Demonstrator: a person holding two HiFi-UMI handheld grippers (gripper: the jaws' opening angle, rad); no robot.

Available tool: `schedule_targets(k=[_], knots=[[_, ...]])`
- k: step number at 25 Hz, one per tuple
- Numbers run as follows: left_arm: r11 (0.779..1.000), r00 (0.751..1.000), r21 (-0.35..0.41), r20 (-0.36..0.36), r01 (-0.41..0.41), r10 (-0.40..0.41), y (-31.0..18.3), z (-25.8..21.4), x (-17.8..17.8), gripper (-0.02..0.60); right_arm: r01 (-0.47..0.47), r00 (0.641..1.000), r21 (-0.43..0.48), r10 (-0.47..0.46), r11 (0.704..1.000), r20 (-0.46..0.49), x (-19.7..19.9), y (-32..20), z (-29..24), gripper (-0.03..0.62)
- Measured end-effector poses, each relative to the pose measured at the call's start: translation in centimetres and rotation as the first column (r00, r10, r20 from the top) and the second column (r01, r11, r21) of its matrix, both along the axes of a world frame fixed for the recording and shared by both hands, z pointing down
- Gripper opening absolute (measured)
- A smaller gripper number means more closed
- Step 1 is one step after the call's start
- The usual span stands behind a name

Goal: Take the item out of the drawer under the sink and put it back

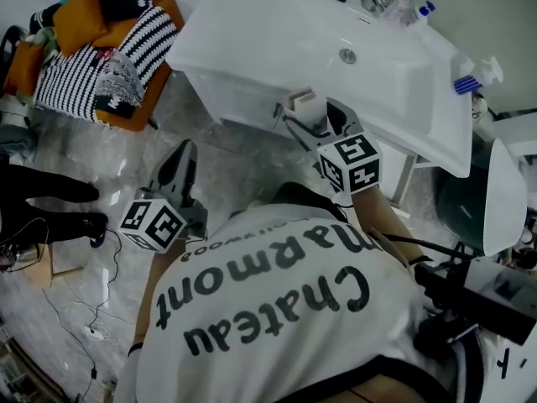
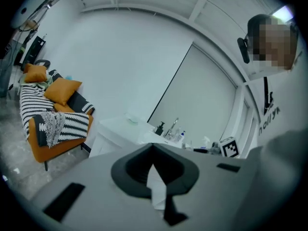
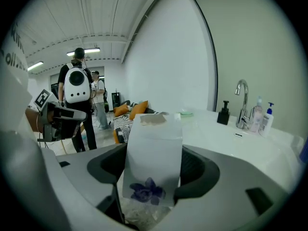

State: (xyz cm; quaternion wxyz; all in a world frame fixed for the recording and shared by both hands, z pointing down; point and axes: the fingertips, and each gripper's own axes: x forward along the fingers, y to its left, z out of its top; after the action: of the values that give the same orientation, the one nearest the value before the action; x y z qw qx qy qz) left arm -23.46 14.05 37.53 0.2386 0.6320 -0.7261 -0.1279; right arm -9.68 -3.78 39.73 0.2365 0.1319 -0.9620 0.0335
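Between right gripper [image 3: 149, 196] jaws: white box [image 3: 154, 143] clamped upright, near sink [image 1: 377, 82]; left gripper [image 2: 155, 177] jaws together, empty.

Mock-up bathroom corner inside a big lab hall, white sink [image 1: 252, 32] with tap [image 3: 244, 110] and soap bottles [image 3: 258, 115], marble-look floor [image 1: 235, 175], sofa [image 2: 53, 124] with striped blanket [image 1: 84, 74] and orange cushions [image 2: 63, 89], ceiling strip lights [image 3: 91, 50], people [image 3: 77, 95] standing behind

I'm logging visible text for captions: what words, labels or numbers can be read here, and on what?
"Chateau Marmont": white shirt, upside down in the head view.
Small arched line beside it: too small to read.
Bottles by the tap: labels too blurred.
White box in the right hand-held gripper: purple flower, no words.
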Motion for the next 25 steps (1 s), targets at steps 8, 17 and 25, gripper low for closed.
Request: schedule_targets(k=[8, 17, 25], knots=[[1.0, 1.0, 0.018, -0.01, -0.001, 0.001, -1.0, -0.4, -0.7, 0.008, 0.047, 0.999, 0.009, -0.047, 0.999, -0.005, -3.5, -0.2, -0.8, 0.327], [0.999, 0.999, 0.018, -0.001, 0.044, -0.044, -2.5, -0.7, -3.5, 0.008, 0.142, 0.99, -0.007, -0.142, 0.99, 0.016, -8.5, -1.4, -1.7, 0.327], [0.999, 0.999, 0.011, 0.014, 0.04, -0.04, -5.6, -1.6, -7.2, 0.008, 0.173, 0.985, -0.039, -0.172, 0.984, 0.024, -12.9, -4.2, -3.0, 0.327]])
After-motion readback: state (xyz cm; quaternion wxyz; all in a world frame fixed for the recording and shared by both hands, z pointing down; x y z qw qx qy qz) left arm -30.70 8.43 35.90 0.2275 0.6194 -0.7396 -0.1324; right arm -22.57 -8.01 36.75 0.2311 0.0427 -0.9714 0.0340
